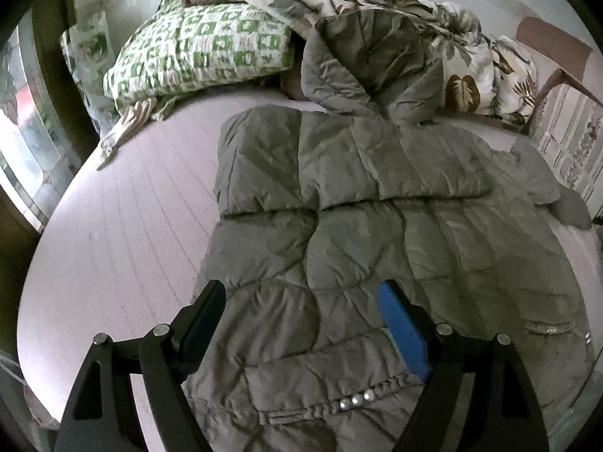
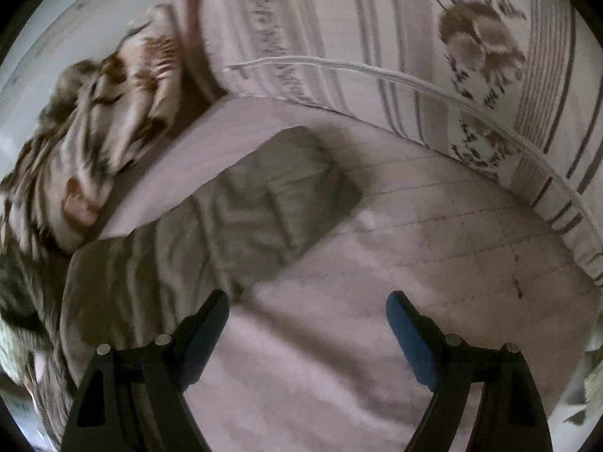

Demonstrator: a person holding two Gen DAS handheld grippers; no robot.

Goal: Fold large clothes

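A grey-green quilted puffer jacket [image 1: 377, 203] lies spread on the pale pink bed sheet [image 1: 124, 233], its hood [image 1: 373, 60] up against the bedding at the head end. One sleeve is folded across the chest; the other sleeve [image 2: 264, 196] stretches out to the side over the sheet. My left gripper [image 1: 303, 293] hovers open above the jacket's lower body, with nothing between its fingers. My right gripper [image 2: 307, 303] is open over bare sheet, just below and right of the outstretched sleeve, with nothing held. The right wrist view is motion-blurred.
A green-and-white checked pillow [image 1: 196, 52] and a crumpled leaf-print duvet [image 1: 486, 71] lie at the head of the bed. A striped, flower-print cloth [image 2: 433, 56] runs along the bed's far side. A window [image 1: 22, 143] is at the left.
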